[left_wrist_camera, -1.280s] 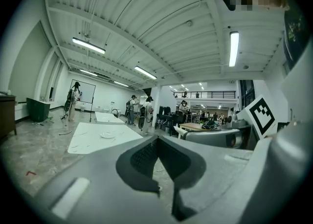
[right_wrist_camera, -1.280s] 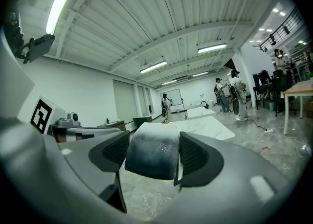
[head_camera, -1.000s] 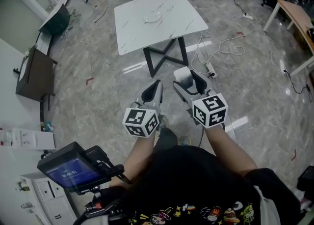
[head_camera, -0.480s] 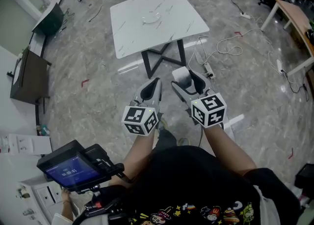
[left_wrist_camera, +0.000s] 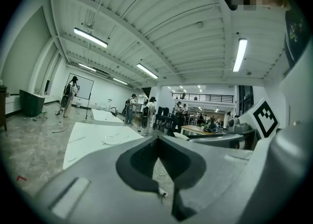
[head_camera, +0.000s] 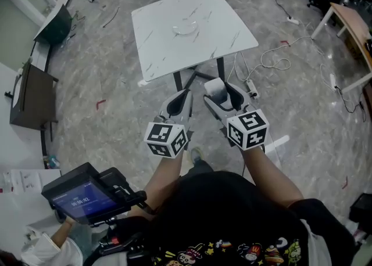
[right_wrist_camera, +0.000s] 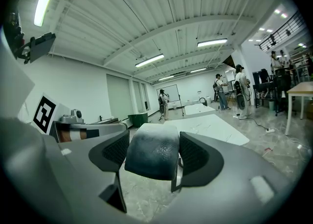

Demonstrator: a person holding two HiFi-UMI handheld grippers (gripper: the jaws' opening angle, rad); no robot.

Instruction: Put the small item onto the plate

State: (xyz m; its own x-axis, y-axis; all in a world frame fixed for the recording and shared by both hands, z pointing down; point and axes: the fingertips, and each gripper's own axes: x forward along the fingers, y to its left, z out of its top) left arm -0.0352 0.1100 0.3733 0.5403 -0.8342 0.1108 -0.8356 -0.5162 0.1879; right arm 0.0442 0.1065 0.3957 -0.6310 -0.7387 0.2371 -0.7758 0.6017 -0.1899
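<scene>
Small item (right_wrist_camera: 151, 152), a pale rounded block, is off the table, pinched across its sides in the R gripper (head_camera: 220, 94). Left to right now. L gripper (head_camera: 183, 97) is held low in front of the person, pads pressed together w/ nothing between them, so it has no job yet. Just beside it is the R gripper, jaws narrow and clamped on the item, which pokes out past the tips. Plate (head_camera: 185, 28) sits near the middle of the white marble table (head_camera: 229, 32), ahead & a touch left of the R tips, well apart. Looks like the carry stage: R side is the loaded one and needs to go fwd over the near table edge before any release.
</scene>
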